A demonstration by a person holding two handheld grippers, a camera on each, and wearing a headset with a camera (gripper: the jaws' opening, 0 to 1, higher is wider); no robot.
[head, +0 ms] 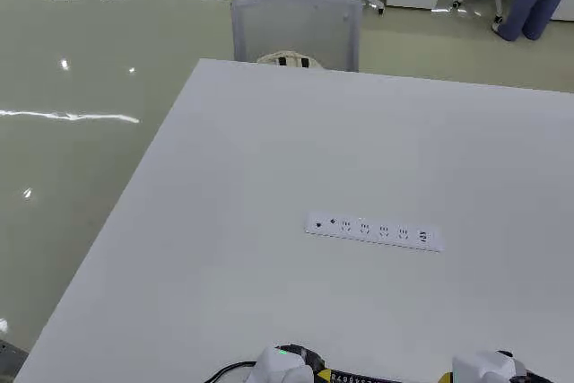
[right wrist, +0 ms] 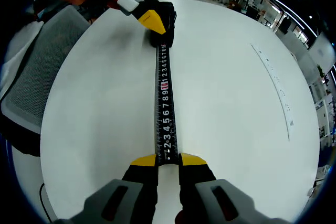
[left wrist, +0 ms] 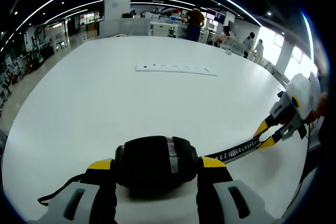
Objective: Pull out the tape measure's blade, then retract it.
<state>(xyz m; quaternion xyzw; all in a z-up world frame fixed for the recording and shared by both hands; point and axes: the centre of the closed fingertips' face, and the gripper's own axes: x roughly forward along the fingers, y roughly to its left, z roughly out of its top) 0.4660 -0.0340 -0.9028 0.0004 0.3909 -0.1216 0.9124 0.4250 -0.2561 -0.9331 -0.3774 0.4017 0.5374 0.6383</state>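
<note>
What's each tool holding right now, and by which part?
Left tool clamps the tape measure's black case by its sides; right tool pinches the pulled-out blade at its tip.

You can read white numerals on the narrow black steel tape blade [right wrist: 166, 103]. From its near end they run 2 to 9, then a red mark, then 1 to 9 toward its far end. In the left gripper view its digits are too small to read.

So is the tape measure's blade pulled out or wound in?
Out. The numbered blade stretches from the black case in the left claw to the right claw, which pinches its end.
</note>
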